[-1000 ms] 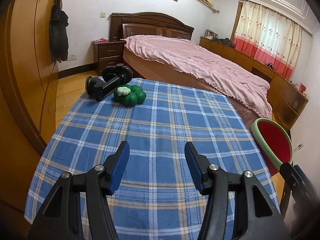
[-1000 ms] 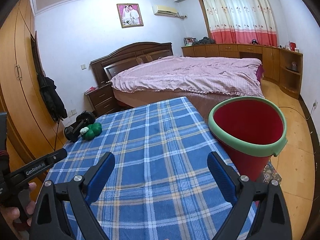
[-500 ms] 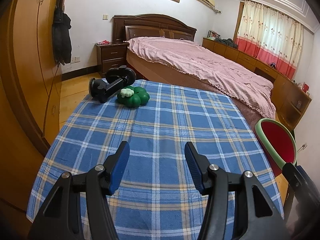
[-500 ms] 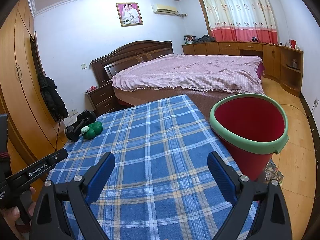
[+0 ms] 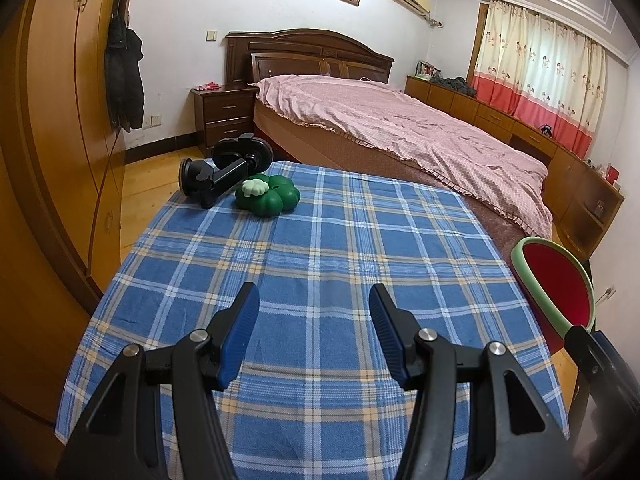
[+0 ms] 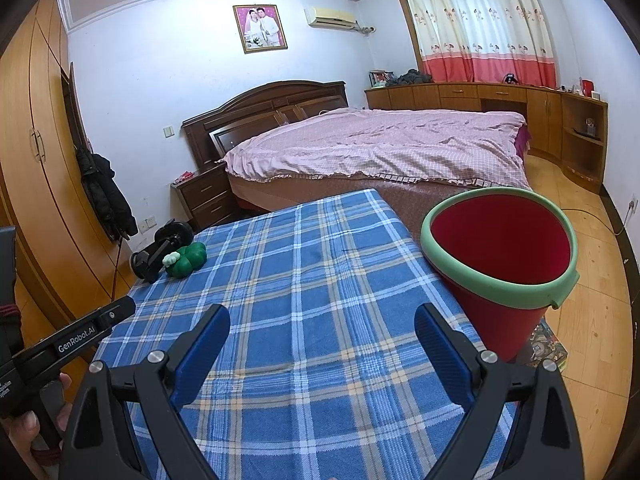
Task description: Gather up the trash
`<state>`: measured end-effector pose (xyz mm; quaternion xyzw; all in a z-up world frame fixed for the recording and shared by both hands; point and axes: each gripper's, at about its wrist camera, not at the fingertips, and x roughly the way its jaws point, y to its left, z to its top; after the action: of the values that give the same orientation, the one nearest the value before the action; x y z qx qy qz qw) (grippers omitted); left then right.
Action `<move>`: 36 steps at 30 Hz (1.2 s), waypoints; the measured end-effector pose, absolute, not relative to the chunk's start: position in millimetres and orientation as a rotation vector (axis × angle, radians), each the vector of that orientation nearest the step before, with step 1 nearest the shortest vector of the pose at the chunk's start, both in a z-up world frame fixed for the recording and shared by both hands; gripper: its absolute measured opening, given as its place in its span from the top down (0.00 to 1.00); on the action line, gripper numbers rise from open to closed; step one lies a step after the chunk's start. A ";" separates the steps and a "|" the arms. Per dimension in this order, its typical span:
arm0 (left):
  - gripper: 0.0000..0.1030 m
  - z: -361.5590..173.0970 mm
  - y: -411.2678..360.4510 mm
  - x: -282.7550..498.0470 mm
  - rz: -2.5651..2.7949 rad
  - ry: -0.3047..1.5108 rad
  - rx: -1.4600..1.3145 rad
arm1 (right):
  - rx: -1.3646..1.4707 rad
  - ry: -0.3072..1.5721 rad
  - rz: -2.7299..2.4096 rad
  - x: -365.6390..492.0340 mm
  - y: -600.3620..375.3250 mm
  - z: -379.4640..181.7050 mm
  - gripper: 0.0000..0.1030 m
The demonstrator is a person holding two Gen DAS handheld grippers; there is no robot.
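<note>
The left gripper [image 5: 312,320] and right gripper [image 6: 322,340] both hover with jaws apart, holding nothing. The 2 items, a black plastic suction-cup phone mount [image 5: 224,168] touching a green clover-shaped rubber toy [image 5: 268,198], lie at 11 o'clock on the blue plaid tablecloth [image 5: 320,260]; the left gripper looks nearer. The red bucket with green rim [image 6: 500,256] stands at 2 o'clock beside the cloth.

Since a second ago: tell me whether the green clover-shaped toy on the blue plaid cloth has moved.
No. The green clover-shaped toy still lies against the black suction-cup mount at the blue plaid cloth's far left corner; only the camera view shifted slightly.
</note>
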<state>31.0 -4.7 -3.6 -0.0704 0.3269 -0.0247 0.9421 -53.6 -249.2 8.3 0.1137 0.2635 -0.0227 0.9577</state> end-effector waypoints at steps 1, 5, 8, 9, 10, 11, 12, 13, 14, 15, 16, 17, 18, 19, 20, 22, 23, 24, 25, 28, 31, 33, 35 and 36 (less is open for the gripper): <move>0.44 -3.6 -4.8 31.0 -0.051 0.667 -0.144 | 0.231 0.535 -0.046 -53.8 -249.0 8.2 0.07; 0.44 -3.3 -4.9 30.9 -0.051 0.666 -0.144 | 0.232 0.536 -0.045 -54.1 -249.1 8.2 0.07; 0.44 -3.2 -5.0 30.9 -0.051 0.665 -0.143 | 0.232 0.537 -0.044 -54.1 -247.7 7.4 0.07; 0.44 -3.2 -5.0 30.9 -0.050 0.666 -0.143 | 0.231 0.537 -0.044 -54.2 -247.6 7.4 0.07; 0.44 -3.2 -5.0 30.9 -0.051 0.666 -0.144 | 0.231 0.537 -0.044 -54.1 -247.7 7.5 0.07; 0.44 -3.1 -5.1 30.9 -0.051 0.666 -0.144 | 0.232 0.537 -0.044 -54.1 -247.8 7.6 0.07; 0.44 -3.2 -4.9 30.9 -0.050 0.666 -0.144 | 0.232 0.537 -0.044 -54.1 -247.8 7.7 0.07; 0.44 -3.1 -5.1 31.0 -0.050 0.666 -0.144 | 0.231 0.537 -0.044 -54.9 -246.9 7.4 0.07; 0.44 -3.1 -5.1 31.0 -0.050 0.666 -0.144 | 0.231 0.537 -0.044 -54.1 -247.8 7.8 0.07; 0.44 -3.1 -5.1 30.9 -0.050 0.666 -0.144 | 0.232 0.537 -0.044 -54.2 -247.7 7.8 0.07; 0.44 -3.1 -5.1 31.0 -0.050 0.666 -0.143 | 0.232 0.537 -0.044 -54.4 -247.4 7.6 0.07; 0.44 -3.1 -5.1 31.0 -0.051 0.666 -0.143 | 0.232 0.537 -0.044 -54.8 -247.1 7.4 0.07; 0.44 -3.0 -5.1 31.0 -0.051 0.666 -0.143 | 0.232 0.538 -0.045 -54.1 -247.8 7.9 0.07; 0.44 -3.0 -5.2 31.0 -0.051 0.666 -0.143 | 0.232 0.538 -0.044 -54.4 -247.5 7.8 0.07; 0.44 -3.0 -5.1 31.0 -0.051 0.666 -0.143 | 0.233 0.538 -0.044 -54.1 -247.8 8.1 0.07; 0.44 -3.0 -5.1 31.0 -0.051 0.666 -0.143 | 0.232 0.537 -0.045 -54.2 -247.7 8.1 0.07; 0.44 -3.1 -5.2 30.9 -0.051 0.665 -0.142 | 0.233 0.537 -0.045 -54.4 -247.6 8.1 0.07; 0.44 -3.0 -5.3 31.0 -0.051 0.666 -0.142 | 0.233 0.537 -0.044 -54.5 -247.4 8.0 0.07; 0.44 -3.0 -5.4 30.9 -0.051 0.667 -0.142 | 0.232 0.538 -0.044 -54.1 -247.9 8.3 0.07; 0.44 -3.1 -4.6 30.8 -0.050 0.669 -0.143 | 0.233 0.537 -0.045 -54.5 -247.7 8.2 0.07; 0.44 -3.1 -4.7 30.8 -0.050 0.668 -0.143 | 0.233 0.538 -0.045 -54.3 -247.7 8.3 0.07; 0.44 -3.3 -4.7 30.9 -0.050 0.670 -0.143 | 0.234 0.538 -0.044 -54.2 -248.1 8.5 0.07; 0.44 -3.2 -3.6 31.0 -0.049 0.671 -0.144 | 0.233 0.537 -0.045 -54.2 -248.2 8.7 0.07; 0.44 -3.4 -3.0 31.2 -0.049 0.671 -0.144 | 0.234 0.537 -0.045 -54.1 -248.2 8.7 0.07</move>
<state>31.2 -3.0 -3.4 -0.0704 0.3288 -0.0239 0.9415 -54.1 -248.2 8.7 0.1151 0.2649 -0.0220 0.9571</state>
